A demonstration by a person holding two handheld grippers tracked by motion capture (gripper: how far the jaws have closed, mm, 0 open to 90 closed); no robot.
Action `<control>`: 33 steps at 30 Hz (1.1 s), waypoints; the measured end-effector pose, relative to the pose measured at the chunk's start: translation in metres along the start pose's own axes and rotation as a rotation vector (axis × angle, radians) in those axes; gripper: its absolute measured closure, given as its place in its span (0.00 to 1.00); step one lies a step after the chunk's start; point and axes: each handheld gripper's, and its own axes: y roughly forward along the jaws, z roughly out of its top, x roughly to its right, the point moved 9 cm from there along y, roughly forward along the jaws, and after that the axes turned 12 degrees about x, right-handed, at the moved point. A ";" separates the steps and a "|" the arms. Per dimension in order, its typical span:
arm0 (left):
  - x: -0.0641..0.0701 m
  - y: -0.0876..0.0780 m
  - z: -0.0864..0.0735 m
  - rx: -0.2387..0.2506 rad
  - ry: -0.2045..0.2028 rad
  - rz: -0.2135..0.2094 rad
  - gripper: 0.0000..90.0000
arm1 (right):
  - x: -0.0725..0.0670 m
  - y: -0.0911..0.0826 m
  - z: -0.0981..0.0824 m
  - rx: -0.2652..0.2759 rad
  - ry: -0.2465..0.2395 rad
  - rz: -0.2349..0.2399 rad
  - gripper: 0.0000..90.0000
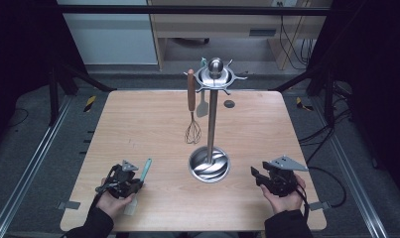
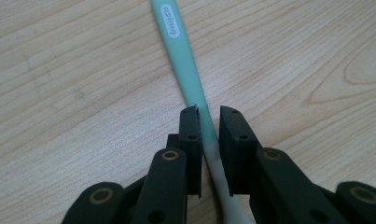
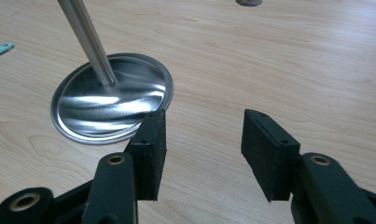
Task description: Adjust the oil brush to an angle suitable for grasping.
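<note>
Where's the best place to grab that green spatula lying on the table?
Grab the slim green handle, not the wide pale blade end. The spatula lies flat on the wooden table, so come from above with one jaw on each side of the handle. The left tongs already sit that way, jaws close against the handle near where green fades to pale. Whether that spot would balance, I can't tell.

Colours across my table

I see a pale wood-grain table [image 1: 138, 124] under a shiny silver stand [image 1: 212, 124] with a mirror-bright round base. The spatula [image 2: 185, 70] between my left gripper's [image 2: 209, 122] black jaws has a mint-green handle fading to off-white, with a white oval label. The whisk [image 1: 191, 106] has a reddish-brown wooden handle and dark wires. My right gripper [image 3: 202, 130] is black too.
</note>
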 end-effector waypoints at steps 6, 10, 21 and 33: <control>-0.004 0.001 0.002 0.008 0.026 -0.003 0.91 | 0.000 0.000 0.000 -0.001 0.002 0.001 0.56; -0.004 0.001 0.001 0.016 0.053 -0.002 0.91 | 0.000 0.000 0.000 -0.004 0.003 0.002 0.56; -0.004 -0.002 -0.002 -0.003 0.046 -0.008 0.91 | -0.001 0.000 0.000 0.000 0.003 0.004 0.56; -0.004 0.009 0.012 0.070 0.051 -0.011 0.91 | -0.001 0.001 0.000 -0.005 0.005 0.004 0.56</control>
